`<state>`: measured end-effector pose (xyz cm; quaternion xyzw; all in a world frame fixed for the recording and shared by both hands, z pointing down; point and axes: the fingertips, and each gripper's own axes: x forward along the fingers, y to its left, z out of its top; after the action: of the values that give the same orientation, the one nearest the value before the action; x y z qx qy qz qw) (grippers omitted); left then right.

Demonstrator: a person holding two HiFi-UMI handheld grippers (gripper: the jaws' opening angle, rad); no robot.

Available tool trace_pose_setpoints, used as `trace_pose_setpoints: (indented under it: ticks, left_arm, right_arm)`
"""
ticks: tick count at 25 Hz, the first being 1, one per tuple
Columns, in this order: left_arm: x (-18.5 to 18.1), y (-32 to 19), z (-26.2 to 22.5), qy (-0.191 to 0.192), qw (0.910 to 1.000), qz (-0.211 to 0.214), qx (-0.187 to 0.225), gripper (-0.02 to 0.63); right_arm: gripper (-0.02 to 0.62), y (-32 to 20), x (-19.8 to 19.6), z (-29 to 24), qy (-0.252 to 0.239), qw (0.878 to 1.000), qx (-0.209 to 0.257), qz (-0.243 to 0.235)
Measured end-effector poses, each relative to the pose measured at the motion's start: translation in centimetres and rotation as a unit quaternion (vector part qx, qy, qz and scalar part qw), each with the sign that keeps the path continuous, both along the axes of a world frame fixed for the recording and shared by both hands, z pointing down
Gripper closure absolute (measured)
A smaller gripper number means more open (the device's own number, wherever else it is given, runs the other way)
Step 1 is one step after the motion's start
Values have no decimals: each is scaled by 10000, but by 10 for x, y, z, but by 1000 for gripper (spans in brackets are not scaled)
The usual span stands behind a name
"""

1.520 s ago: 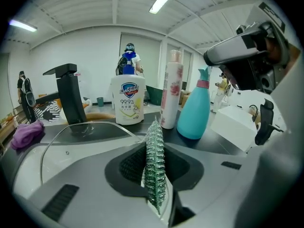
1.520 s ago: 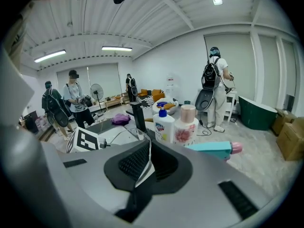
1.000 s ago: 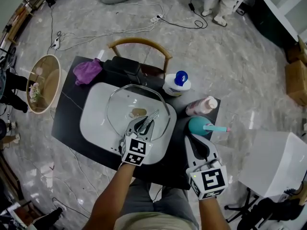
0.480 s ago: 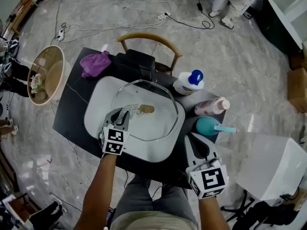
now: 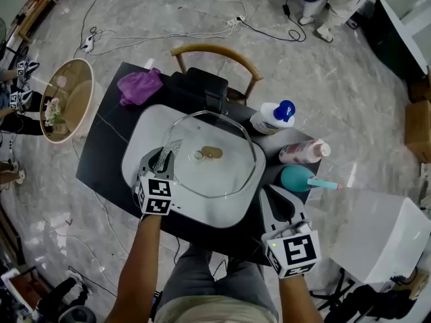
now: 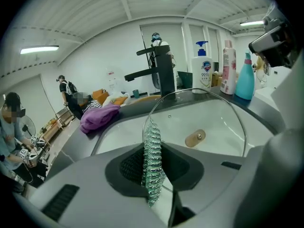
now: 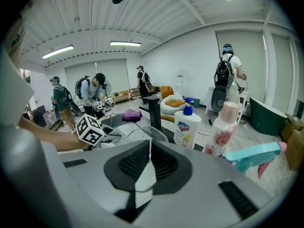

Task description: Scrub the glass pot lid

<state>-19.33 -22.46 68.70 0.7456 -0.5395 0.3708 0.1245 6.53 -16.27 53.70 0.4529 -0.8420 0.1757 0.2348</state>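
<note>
The round glass pot lid (image 5: 225, 170) lies in the white sink (image 5: 138, 150) on the black table, its knob (image 5: 197, 155) near the middle. My left gripper (image 5: 163, 159) sits at the lid's left rim, shut on a strip of steel scourer (image 5: 169, 149). In the left gripper view the scourer (image 6: 152, 151) stands on edge between the jaws of the left gripper (image 6: 153, 167), with the lid (image 6: 216, 115) just beyond. My right gripper (image 5: 275, 199) rests over the table's front right, apart from the lid. Seen in its own view, the right gripper (image 7: 148, 167) is shut and holds nothing.
A black faucet (image 5: 205, 86) stands behind the sink, and a purple cloth (image 5: 138, 86) lies at the back left. A white pump bottle (image 5: 273, 118), a pink bottle (image 5: 303, 151) and a teal spray bottle (image 5: 300, 178) stand right of the sink. A chair (image 5: 215, 56) is behind the table.
My left gripper has carried the scourer from the lid's near middle over to its left rim. The right gripper has stayed where it was.
</note>
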Motion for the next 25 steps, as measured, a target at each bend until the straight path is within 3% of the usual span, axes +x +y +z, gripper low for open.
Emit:
trace_pose_setpoints:
  ticks: [6,12,19,25]
  left_arm:
    - [8,2,3,126,9999,24,-49,515]
    - [43,13,9,279,9993,191,-164,515]
    - [124,48,23,606,9937,814,-481,515]
    - [207,83,25,964,9817,1500,-671,514]
  right_arm:
    - [569,0,0,2,-12,10000,-82,27]
    - [569,-1,9,3,-46,10000,-14,73]
    - [569,3,28,4,-76,9998,-7,201]
    - [568,8,48,6,-96,9995,-7,310]
